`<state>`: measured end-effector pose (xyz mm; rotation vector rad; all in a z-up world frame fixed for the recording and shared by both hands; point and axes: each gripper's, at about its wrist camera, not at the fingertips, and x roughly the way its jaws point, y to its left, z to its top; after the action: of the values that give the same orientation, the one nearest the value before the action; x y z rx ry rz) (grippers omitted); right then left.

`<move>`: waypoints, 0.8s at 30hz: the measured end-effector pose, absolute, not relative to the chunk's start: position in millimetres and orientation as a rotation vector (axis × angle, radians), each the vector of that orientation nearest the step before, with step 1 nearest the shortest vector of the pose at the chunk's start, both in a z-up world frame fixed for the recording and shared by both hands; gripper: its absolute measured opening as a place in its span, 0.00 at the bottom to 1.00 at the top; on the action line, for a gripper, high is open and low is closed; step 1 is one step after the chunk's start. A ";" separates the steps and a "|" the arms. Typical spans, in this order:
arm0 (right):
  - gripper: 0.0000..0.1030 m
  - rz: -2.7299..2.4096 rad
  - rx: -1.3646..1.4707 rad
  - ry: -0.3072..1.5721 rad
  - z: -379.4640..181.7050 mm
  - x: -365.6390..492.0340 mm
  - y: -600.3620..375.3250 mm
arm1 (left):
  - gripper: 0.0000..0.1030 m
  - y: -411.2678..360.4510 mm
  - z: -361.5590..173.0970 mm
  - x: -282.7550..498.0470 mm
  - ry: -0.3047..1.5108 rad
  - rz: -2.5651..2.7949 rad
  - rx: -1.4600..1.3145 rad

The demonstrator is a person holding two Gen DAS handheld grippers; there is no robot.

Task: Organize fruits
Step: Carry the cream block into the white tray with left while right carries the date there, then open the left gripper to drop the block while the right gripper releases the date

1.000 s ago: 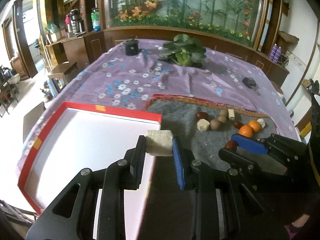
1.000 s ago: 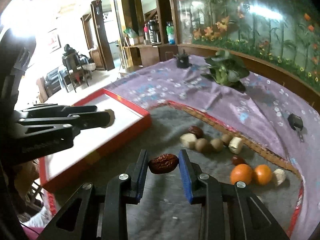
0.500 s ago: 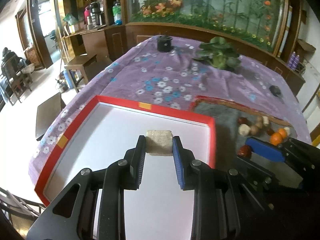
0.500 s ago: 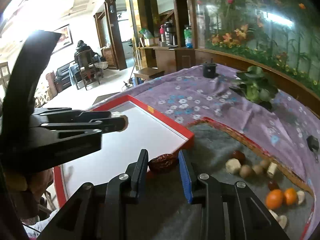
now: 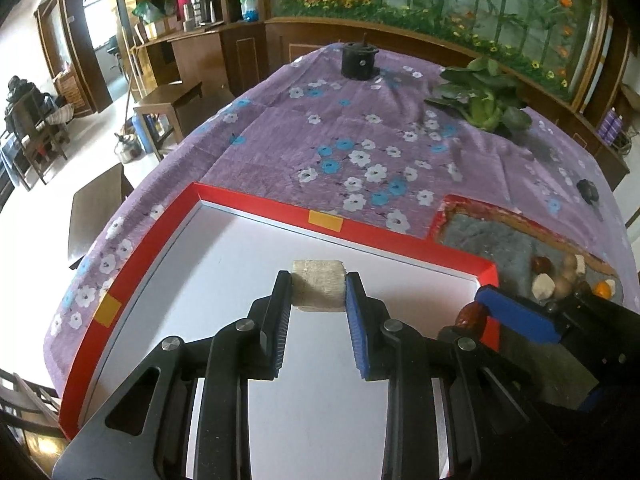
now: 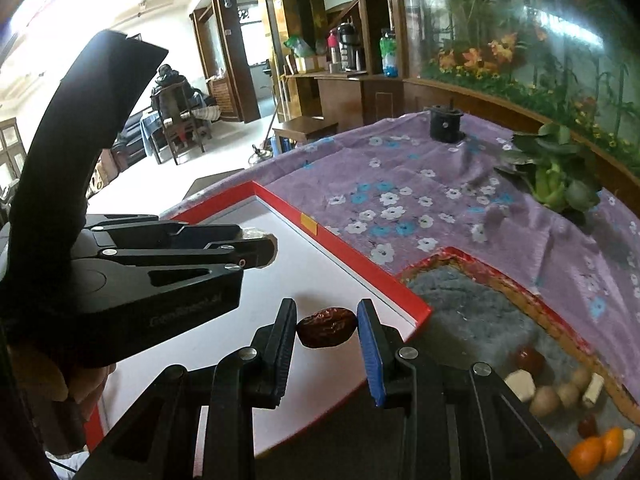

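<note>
My left gripper [image 5: 319, 290] is shut on a pale beige fruit chunk [image 5: 318, 285] and holds it above the white floor of the red-rimmed tray [image 5: 256, 204]. My right gripper [image 6: 327, 326] is shut on a dark red date [image 6: 327, 327] and holds it over the tray's right part [image 6: 352, 248]. The right gripper also shows in the left wrist view [image 5: 476, 312], to the right of the left one, by the tray's right corner. Several fruits [image 6: 556, 396] lie on the grey mat [image 6: 472, 312] to the right: oranges, brown round fruits, pale chunks, dates.
A purple flowered cloth [image 5: 360, 136] covers the table. A leafy green vegetable [image 5: 484, 104] and a black pot [image 5: 358, 62] stand at the far side. A small black object [image 5: 586, 190] lies at the right. Chairs and a stool stand on the floor left of the table.
Both grippers have moved left from the grey mat to over the white tray, each still holding its fruit.
</note>
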<state>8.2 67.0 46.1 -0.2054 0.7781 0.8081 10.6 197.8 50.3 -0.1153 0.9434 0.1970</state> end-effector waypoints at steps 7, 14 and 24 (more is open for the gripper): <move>0.29 0.812 -0.218 0.811 30.5 20.8 79.2 | 0.25 201.8 36.5 17.6 0.979 0.198 -0.139; 0.33 0.815 -0.220 0.825 20.4 25.6 84.6 | 0.36 208.3 31.1 16.9 0.991 0.231 -0.147; 0.47 0.812 -0.172 0.787 40.4 3.5 60.3 | 0.60 197.5 46.1 -2.3 0.929 0.256 -0.120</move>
<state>3.5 60.3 40.4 -0.1715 0.7873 0.8123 -2.3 197.5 46.1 -0.1201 0.9292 0.2560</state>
